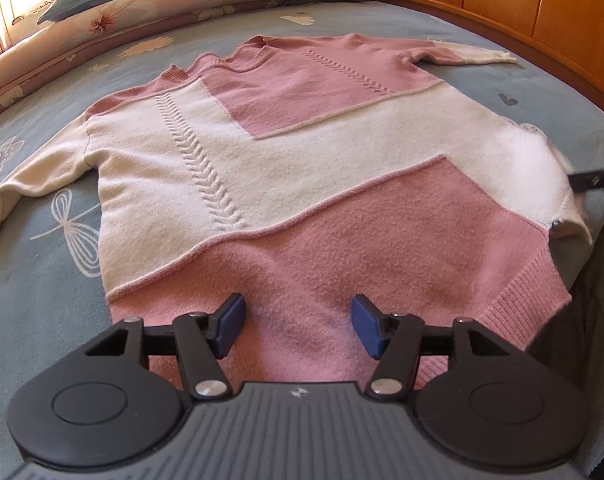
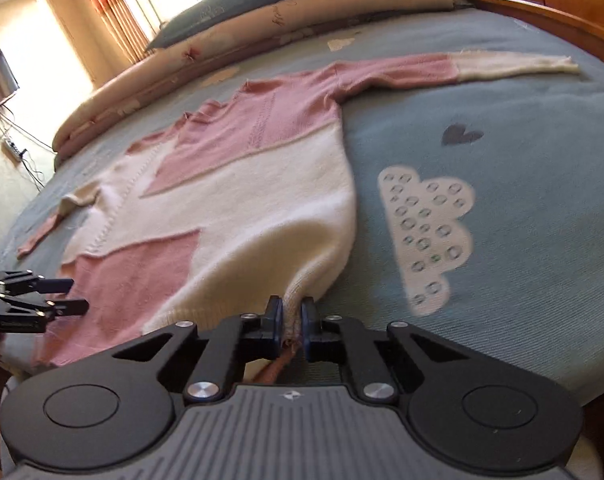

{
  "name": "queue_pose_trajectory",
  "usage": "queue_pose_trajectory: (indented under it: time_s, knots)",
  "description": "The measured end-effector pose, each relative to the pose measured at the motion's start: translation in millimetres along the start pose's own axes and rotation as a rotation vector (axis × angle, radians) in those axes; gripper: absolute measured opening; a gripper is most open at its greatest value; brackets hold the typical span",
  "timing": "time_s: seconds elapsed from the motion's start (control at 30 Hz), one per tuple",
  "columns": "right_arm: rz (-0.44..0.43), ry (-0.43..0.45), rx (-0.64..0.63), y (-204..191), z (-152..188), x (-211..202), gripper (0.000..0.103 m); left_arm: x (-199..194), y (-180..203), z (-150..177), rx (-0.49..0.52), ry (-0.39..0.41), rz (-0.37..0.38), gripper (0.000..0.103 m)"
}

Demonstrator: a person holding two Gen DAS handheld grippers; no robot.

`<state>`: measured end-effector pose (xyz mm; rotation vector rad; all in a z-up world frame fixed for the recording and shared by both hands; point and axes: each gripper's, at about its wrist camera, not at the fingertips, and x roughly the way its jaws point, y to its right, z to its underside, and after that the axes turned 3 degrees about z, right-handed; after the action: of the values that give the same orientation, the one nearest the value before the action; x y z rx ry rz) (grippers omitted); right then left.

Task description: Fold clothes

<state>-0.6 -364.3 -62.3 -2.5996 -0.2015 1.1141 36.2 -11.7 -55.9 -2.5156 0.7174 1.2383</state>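
My right gripper (image 2: 291,322) has its jaws pinched on the sweater's (image 2: 230,208) hem corner at lower centre; my left gripper (image 1: 298,326) hovers wide-jawed over the pink hem. The sweater lies flat mid-frame on the bed (image 2: 522,152), sleeves spread.

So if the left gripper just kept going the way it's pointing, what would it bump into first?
Most likely the sweater: the open left gripper tilts down over its pink bottom part, nothing between. Exact depth is hard to judge.
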Motion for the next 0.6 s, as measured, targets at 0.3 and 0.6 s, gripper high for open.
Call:
queue_pose_trajectory:
  time_s: [0.3,0.6]
  knots:
    - [0.180,-0.056,-0.020,40,-10,-16,0.013,-1,4,-2,0.025,-0.006,-0.017,0.064]
    - [0.091,-0.015,0.046,24,-2,-6,0.058,-9,5,-5,0.012,0.017,-0.025,0.066]
